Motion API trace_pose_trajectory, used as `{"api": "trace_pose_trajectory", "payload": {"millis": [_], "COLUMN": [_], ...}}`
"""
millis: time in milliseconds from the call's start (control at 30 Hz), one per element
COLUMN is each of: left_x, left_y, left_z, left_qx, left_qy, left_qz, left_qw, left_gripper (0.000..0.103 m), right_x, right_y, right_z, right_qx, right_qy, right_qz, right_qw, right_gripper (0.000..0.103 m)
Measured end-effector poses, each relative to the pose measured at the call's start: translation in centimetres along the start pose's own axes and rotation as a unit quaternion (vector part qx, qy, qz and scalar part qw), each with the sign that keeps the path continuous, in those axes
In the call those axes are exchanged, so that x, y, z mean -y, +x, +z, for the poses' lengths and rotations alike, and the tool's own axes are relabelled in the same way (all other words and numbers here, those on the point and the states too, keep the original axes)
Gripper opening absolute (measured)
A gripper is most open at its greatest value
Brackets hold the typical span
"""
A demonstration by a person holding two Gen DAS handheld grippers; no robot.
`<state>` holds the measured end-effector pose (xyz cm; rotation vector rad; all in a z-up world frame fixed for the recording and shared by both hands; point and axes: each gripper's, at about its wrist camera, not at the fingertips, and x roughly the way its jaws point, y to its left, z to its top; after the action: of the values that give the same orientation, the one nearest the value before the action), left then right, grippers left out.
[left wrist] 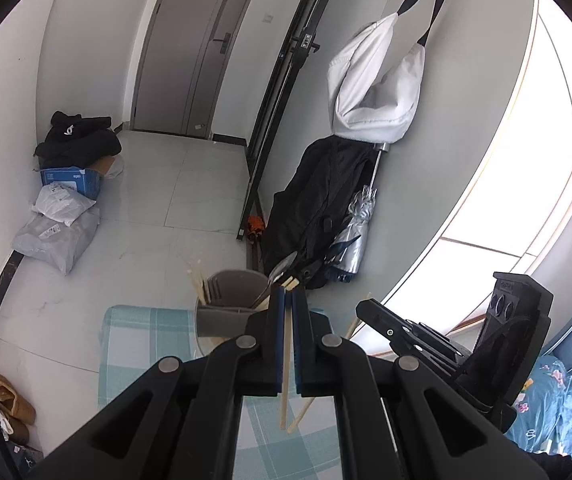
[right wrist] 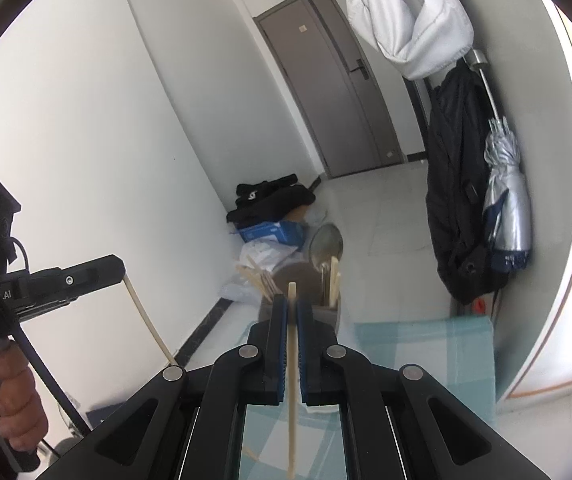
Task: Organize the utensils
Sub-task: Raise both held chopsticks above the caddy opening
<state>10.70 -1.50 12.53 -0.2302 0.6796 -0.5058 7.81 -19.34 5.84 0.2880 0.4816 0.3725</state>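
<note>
A grey utensil holder (left wrist: 229, 312) stands at the far edge of a table with a blue checked cloth (left wrist: 145, 340). It holds several wooden chopsticks (left wrist: 199, 284) and a metal spoon (right wrist: 326, 245). My left gripper (left wrist: 288, 300) is shut on a wooden chopstick (left wrist: 284, 404), just above and right of the holder. My right gripper (right wrist: 292, 308) is shut on another wooden chopstick (right wrist: 292, 400), right before the holder (right wrist: 326, 314). The right gripper (left wrist: 406, 332) shows in the left view with its chopstick (left wrist: 352, 326); the left gripper (right wrist: 97, 270) shows in the right view with its chopstick (right wrist: 145, 316).
The table ends just past the holder; a tiled floor (left wrist: 133, 208) lies beyond. Bags and a blue box (left wrist: 71, 180) lie by the left wall. A black coat (left wrist: 318, 208), a silver umbrella (left wrist: 352, 236) and a white bag (left wrist: 374, 88) hang at the right.
</note>
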Motion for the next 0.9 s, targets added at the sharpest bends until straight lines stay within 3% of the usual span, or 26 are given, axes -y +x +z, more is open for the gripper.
{"api": "trace_pose_trajectory", "payload": {"millis": [200, 300, 433, 667, 900], "left_x": [-0.8, -2.2, -3.8, -6.3, -9.0], "left_y": [0.0, 0.8, 1.8, 5.1, 8.2], "left_z": [4.8, 6.3, 7.7, 7.7, 6.6], "left_qx": [0.042, 0.041, 0.054, 0.071, 0.041], "left_qy": [0.007, -0.012, -0.018, -0.013, -0.042], "left_qz": [-0.005, -0.024, -0.018, 0.014, 0.005], "left_qw": [0.9991, 0.9988, 0.9982, 0.9973, 0.9983], "left_gripper": [0.0, 0.0, 0.0, 0.0, 0.0], "right_x": [-0.6, -0.7, -1.4, -2.3, -3.4], "right_y": [0.1, 0.7, 2.2, 5.4, 8.8], "right_z": [5.8, 8.3, 11.1, 13.5, 12.4], "right_qx": [0.033, 0.043, 0.056, 0.072, 0.07], "right_qy": [-0.022, -0.032, -0.046, -0.062, -0.102], "right_qz": [-0.002, -0.004, 0.001, -0.008, -0.022], "right_qw": [0.999, 0.999, 0.997, 0.995, 0.992], "right_gripper": [0.004, 0.004, 0.004, 0.004, 0.004]}}
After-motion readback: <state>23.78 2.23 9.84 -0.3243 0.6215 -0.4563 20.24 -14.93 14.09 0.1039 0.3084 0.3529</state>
